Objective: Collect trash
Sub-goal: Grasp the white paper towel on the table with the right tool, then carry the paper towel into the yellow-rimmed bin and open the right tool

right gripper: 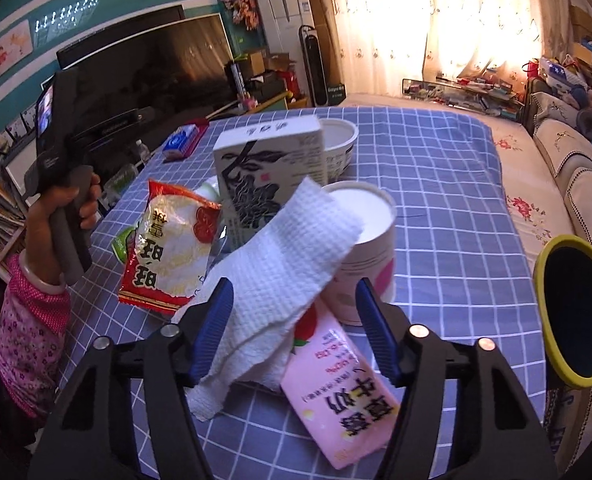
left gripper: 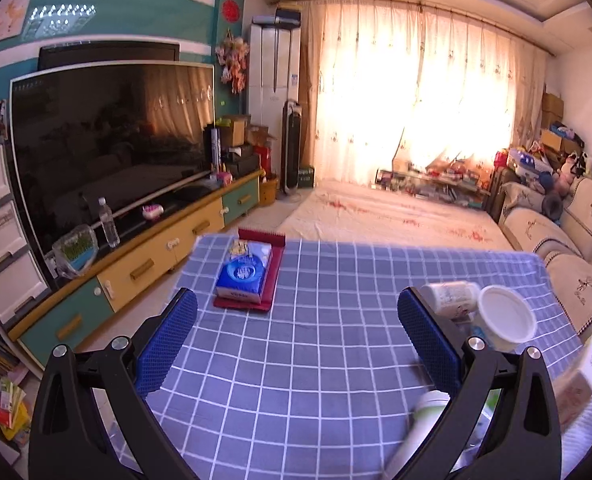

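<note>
A pile of trash lies on the blue checked tablecloth [right gripper: 447, 184]. In it are a white paper towel [right gripper: 280, 264], a pink carton [right gripper: 335, 392], a red-and-white snack bag [right gripper: 168, 248], a white box with black print [right gripper: 268, 168], a lidded paper tub [right gripper: 367, 232] and a white bowl [right gripper: 339, 140]. My right gripper [right gripper: 296, 320] stands around the towel's lower end; its left pad touches the towel, the right pad stands apart from it. My left gripper [left gripper: 296, 332] hangs open over bare cloth, left of the tub [left gripper: 505, 316].
A black bin with a yellow rim [right gripper: 575, 312] stands at the table's right edge. A blue tissue pack [left gripper: 244, 272] sits on a red tray [left gripper: 274, 280] at the far left corner. TV cabinet [left gripper: 156, 256] lies left, sofa [left gripper: 575, 264] right. A hand [right gripper: 68, 208] holds the left gripper's handle.
</note>
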A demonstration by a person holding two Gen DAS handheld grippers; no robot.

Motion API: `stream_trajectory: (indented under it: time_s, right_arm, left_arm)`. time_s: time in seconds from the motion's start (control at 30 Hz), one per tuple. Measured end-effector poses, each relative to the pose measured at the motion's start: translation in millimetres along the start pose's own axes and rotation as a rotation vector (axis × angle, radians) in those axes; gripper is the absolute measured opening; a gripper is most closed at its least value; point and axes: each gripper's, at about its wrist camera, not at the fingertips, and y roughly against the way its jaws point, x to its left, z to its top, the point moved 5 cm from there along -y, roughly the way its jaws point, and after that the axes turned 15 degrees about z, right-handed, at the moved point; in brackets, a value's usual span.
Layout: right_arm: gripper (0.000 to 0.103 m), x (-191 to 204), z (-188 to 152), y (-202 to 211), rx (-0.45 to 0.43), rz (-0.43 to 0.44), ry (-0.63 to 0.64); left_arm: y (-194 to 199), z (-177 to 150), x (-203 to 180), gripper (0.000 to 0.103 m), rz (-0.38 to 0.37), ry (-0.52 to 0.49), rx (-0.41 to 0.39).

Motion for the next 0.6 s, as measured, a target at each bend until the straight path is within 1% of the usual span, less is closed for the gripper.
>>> stream_trajectory:
  time_s: [0.07,0.1,0.13,0.17,0.23,0.3,0.33,0.43,0.6]
  right_arm:
    - [0.054,4,1,-8,0.015,-0.001,0.004]
    - [0.049,5,1,-11,0.022,0.0,0.005]
    - [0.041,8,1,-11,0.028,0.005,0.008]
    - [0.036,10,2,-14,0.031,0.005,0.014]
    - [0.017,13,1,-18,0.046,0.004,0.028]
    - [0.007,13,2,-19,0.045,0.02,0.031]
    - [0.004,14,3,-17,0.039,0.024,0.036]
    - [0.003,20,8,-6,0.005,0.052,0.045]
    - [0.003,31,22,26,-0.06,0.117,0.048]
  left_arm:
    - [-12,-7,0,0.099,-0.007,-0.003,0.032]
    - [-17,-11,0,0.099,-0.011,-0.003,0.046]
    - [-22,-14,-1,0.099,-0.02,0.0,0.06]
    - [-25,-18,-2,0.099,-0.03,0.002,0.07]
    - [-30,-23,-5,0.099,-0.041,-0.003,0.082]
    - [-30,-27,-8,0.099,-0.036,-0.019,0.076]
    - [-28,-29,-9,0.099,-0.029,-0.026,0.065]
    - [-26,-31,-11,0.099,-0.018,-0.034,0.047]
    - [-23,-35,-6,0.099,-0.027,-0.023,0.06]
